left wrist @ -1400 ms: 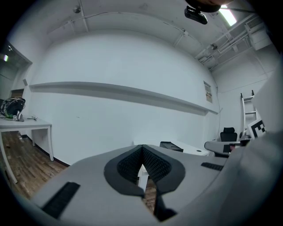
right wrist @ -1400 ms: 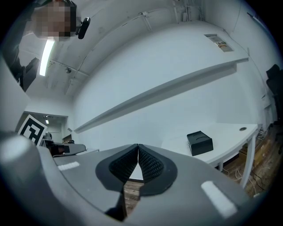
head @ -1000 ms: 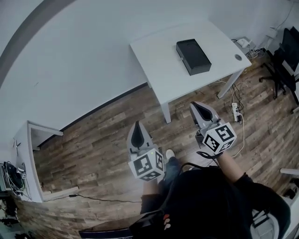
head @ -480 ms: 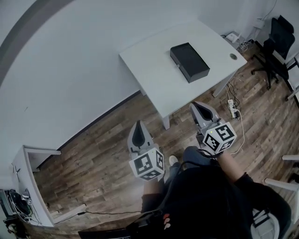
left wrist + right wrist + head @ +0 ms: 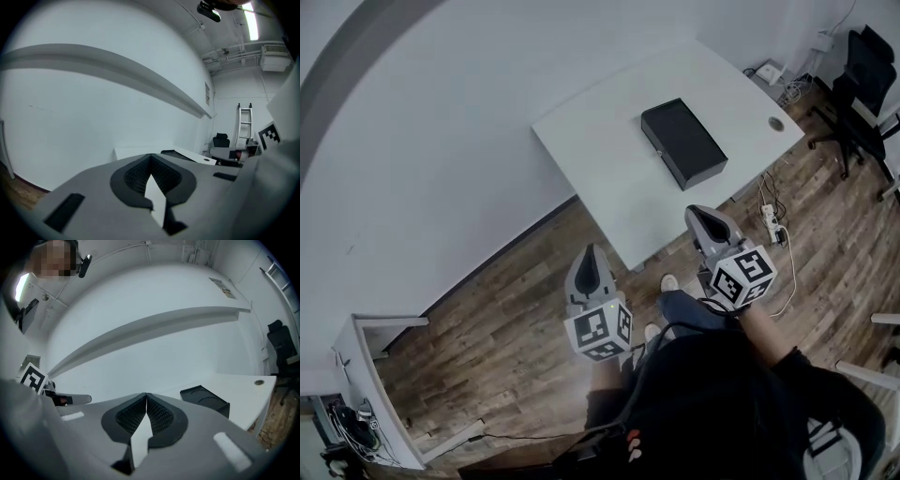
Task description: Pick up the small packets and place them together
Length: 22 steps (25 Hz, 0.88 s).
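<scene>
No small packets show in any view. A black box (image 5: 682, 142) lies on a white table (image 5: 609, 159) ahead of me; it also shows as the black box (image 5: 205, 401) in the right gripper view. My left gripper (image 5: 588, 268) is held over the wooden floor, short of the table's near corner, shut with nothing between its jaws. My right gripper (image 5: 709, 224) hangs at the table's near edge, also shut and empty. In the left gripper view the table (image 5: 126, 152) is a pale slab beyond the closed left gripper (image 5: 150, 161). The right gripper (image 5: 146, 399) points level toward the wall.
A white wall (image 5: 441, 141) runs behind the table. A black office chair (image 5: 867, 80) stands at the far right, and a power strip with cables (image 5: 772, 230) lies on the floor by the table leg. A white shelf unit (image 5: 366, 375) stands at the left. A ladder (image 5: 244, 122) leans far off.
The table and black box have come nearer and lower in the head view as I walk up to them. Both grippers stay shut and hold their places ahead of my body.
</scene>
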Tool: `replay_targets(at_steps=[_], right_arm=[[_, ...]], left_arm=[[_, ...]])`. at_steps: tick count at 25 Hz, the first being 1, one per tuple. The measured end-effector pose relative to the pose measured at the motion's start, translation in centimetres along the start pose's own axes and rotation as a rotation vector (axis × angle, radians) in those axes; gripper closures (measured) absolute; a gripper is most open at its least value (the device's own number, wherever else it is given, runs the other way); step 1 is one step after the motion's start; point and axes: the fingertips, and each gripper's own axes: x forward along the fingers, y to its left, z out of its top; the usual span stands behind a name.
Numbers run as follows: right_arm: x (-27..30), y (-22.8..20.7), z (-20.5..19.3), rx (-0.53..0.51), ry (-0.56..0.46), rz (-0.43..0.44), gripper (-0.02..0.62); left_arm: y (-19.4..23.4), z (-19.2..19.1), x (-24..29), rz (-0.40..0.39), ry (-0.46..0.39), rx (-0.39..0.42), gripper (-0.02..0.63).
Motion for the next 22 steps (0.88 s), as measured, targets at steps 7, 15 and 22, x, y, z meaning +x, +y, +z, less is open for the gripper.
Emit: replay_targets(at_steps=[7, 15, 22], right_arm=[[4.6, -6.6, 2.3, 0.008, -0.007, -0.035, 0.592], [4.7, -13.8, 3.3, 0.025, -0.016, -0.140, 0.592], [2.9, -17.7, 3.1, 0.052, -0.010, -0.247, 0.592]], left_arm=[[-2.9, 1.0, 9.9, -0.134, 0.087, 0.042, 0.607], [-7.7, -1.4, 17.9, -0.300, 0.201, 0.075, 0.607], [-10.6, -2.6, 23.2, -0.404, 0.254, 0.155, 0.607]])
